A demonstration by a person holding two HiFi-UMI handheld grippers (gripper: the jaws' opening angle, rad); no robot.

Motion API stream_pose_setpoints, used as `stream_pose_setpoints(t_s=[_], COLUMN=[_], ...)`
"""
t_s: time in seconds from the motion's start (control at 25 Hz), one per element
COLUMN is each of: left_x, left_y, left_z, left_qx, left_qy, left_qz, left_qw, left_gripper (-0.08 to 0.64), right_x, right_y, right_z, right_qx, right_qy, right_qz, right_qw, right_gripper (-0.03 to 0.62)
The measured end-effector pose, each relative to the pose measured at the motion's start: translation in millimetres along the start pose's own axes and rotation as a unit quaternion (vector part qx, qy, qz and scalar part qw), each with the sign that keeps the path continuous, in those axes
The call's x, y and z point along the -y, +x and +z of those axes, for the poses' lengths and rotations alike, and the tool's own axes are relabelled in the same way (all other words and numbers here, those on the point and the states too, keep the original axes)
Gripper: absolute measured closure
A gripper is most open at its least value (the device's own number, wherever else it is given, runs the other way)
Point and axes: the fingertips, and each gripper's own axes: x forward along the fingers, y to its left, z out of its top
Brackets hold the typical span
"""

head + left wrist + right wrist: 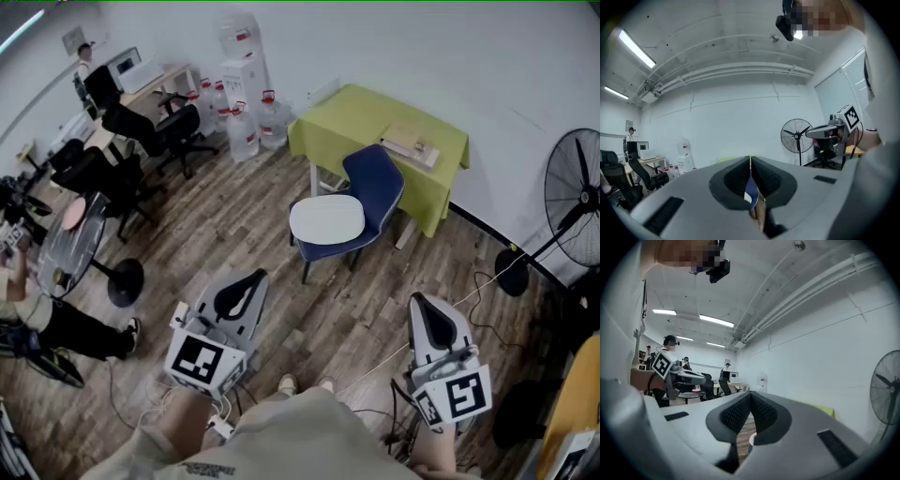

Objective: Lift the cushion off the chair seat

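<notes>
A white cushion (326, 218) lies flat on the seat of a dark blue chair (377, 184) in the middle of the wooden floor. Both grippers are held well short of it, at the near side of the floor. My left gripper (251, 277) is shut and holds nothing; in the left gripper view its jaws (750, 161) meet, with a sliver of the blue chair (752, 189) showing below them. My right gripper (420, 302) is shut and empty too; its jaws (750, 399) touch, and a bit of the cushion's edge (751, 440) shows beneath.
A table with a green cloth (380, 131) stands just behind the chair. Water bottles (246, 127) line the back wall. A floor fan (574, 192) stands at the right with a cable over the floor. Office chairs (141, 131), a round glass table (70, 244) and seated people are at the left.
</notes>
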Motion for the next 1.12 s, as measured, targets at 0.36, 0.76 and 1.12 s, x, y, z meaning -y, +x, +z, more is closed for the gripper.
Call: stream_pose_setpoints(t_s=[0.36,0.76,1.12], left_x=[18.2,37.0,34.6], left_y=[3.3,4.0,9.1], left_z=[-0.7,18.9,8.4], left_qx=[0.001,0.035,0.067], left_qy=[-0.004,-0.007,-0.047], left_qz=[-0.001,0.002,0.047], left_qw=[1.0,0.9994,0.9956], left_gripper=[0.534,0.534,0.402], right_x=[9.2,27.9,55.0], right_y=[-13.9,-33.3,-37.2], right_z=[-11.0,-12.3,-20.0], right_qx=[-0.002,0.009,0.025], right_qy=[0.023,0.015,0.043], right_qz=[0.008,0.014,-0.002], right_qw=[1.0,1.0,0.999], right_gripper=[0.571,0.571,0.375])
